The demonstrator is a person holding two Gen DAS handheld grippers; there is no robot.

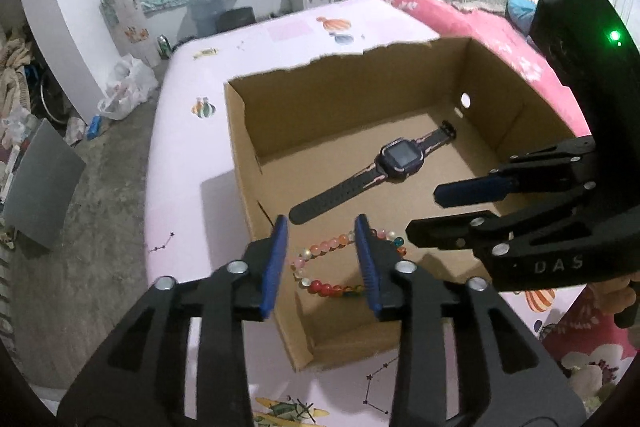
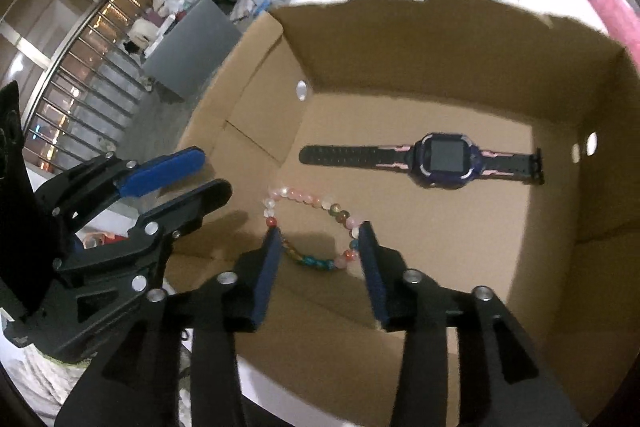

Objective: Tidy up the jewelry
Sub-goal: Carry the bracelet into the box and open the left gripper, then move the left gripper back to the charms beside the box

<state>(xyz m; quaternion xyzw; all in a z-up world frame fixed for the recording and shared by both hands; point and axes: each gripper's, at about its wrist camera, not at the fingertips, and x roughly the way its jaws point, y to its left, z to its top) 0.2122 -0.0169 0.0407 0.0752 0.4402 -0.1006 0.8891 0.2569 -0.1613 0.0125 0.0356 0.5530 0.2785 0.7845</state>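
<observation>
Both my grippers over the cardboard box on the bed, left gripper jaws apart, right gripper jaws apart, bead bracelet loose on the box floor near its front wall, seemingly untouched, watch lying flat mid-box.

Left gripper, right gripper: black frames, blue pads, silver screws, green light, "DAS" lettering.
</observation>
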